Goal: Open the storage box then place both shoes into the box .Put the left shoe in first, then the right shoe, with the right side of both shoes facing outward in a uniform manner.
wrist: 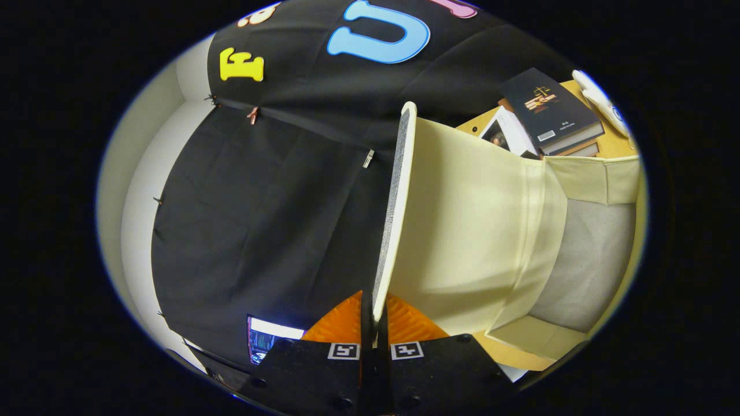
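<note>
Claw (374, 320) is clamping the box lid (395, 208), lifting it open; shoe loading is coming next

1. One storage box (584, 190), cream-coloured, with one lid (462, 231) raised on edge.
2. One gripper (374, 315), its two fingers pinched on the lid's edge.
3. Three books (546, 110) at least, stacked on the wooden surface (613, 144) beyond the box.
4. One white object (601, 104) beside the books; what it is I cannot tell.
</note>
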Tool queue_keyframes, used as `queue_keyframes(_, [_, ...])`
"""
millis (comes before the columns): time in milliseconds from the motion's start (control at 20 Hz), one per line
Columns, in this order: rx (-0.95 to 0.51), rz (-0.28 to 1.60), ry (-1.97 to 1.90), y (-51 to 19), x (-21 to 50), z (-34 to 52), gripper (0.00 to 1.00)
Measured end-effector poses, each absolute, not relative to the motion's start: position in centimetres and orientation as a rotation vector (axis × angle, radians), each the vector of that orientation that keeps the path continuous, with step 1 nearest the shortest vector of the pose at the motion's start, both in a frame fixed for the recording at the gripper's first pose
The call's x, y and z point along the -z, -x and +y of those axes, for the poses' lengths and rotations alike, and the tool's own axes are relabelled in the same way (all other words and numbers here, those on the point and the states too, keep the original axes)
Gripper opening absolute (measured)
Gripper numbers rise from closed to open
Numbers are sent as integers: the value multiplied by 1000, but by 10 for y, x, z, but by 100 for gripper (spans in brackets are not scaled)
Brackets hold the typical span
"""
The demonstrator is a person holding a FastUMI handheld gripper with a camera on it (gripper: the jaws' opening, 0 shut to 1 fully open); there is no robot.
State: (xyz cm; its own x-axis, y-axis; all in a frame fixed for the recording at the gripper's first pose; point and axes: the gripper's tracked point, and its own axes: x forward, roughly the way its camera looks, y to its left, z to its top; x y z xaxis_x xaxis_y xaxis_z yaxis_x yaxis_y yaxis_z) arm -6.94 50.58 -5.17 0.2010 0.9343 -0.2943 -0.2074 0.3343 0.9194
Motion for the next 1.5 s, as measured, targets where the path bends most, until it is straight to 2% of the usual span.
queue_keyframes(550, [-947, 1079, -778, 81, 81, 562, 7])
queue_keyframes(650, [-939, 1051, -742, 78, 84, 560, 13])
queue_keyframes(850, [-902, 939, -672, 69, 78, 543, 97])
queue_keyframes(1250, [-793, 753, -510, 56, 55, 435, 97])
queue_keyframes(1500, [-581, 656, -374, 36, 61, 320, 98])
